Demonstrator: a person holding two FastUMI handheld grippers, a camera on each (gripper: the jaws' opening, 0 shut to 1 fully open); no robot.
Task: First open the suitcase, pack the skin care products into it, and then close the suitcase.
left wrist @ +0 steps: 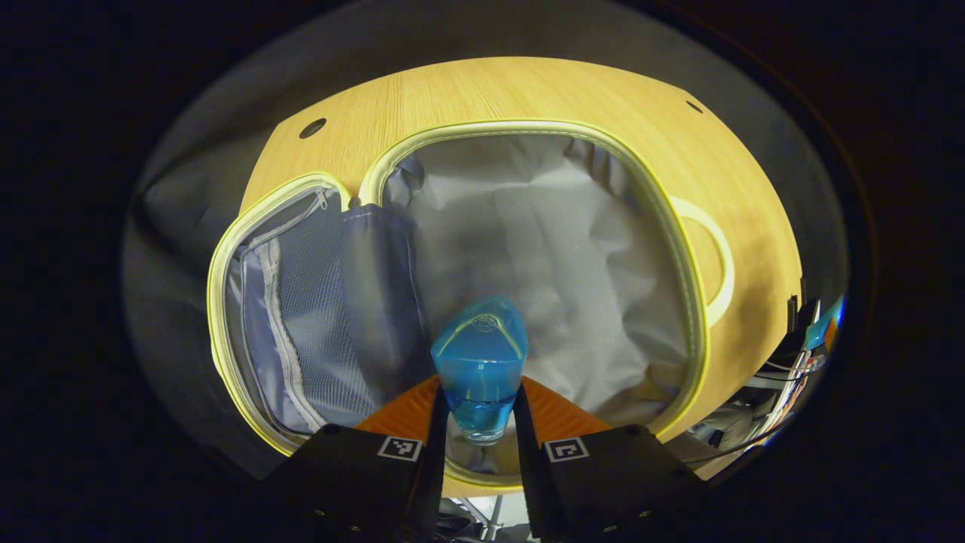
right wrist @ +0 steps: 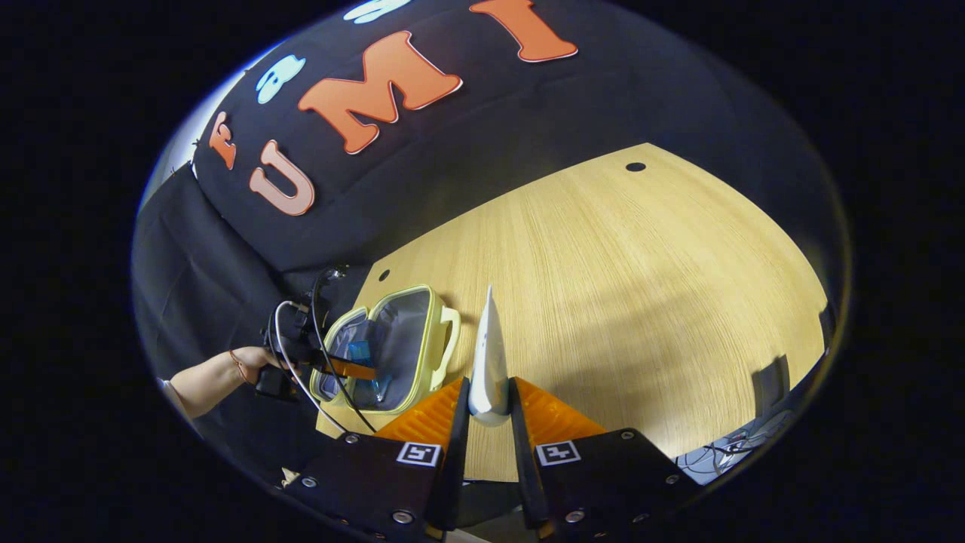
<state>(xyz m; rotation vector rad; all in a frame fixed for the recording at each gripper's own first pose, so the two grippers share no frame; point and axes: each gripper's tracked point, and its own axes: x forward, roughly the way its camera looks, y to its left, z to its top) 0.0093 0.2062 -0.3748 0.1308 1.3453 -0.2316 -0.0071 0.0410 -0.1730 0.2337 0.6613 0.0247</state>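
Left gripper view: the wooden surface (left wrist: 528, 90) carries the suitcase (left wrist: 701, 302), lying wide open with its pale lining bare and its mesh-pocket lid flopped toward the surface's left edge. Above the lining, the left claw (left wrist: 480, 411) pinches a blue bottle (left wrist: 480, 362), both fingers pressed on its sides. In the right gripper view the suitcase (right wrist: 445, 332) sits at the surface's (right wrist: 641, 286) far left corner, the left claw (right wrist: 354, 369) over it. The right claw (right wrist: 488, 411) clamps a white tube (right wrist: 488, 362), well apart from the suitcase.
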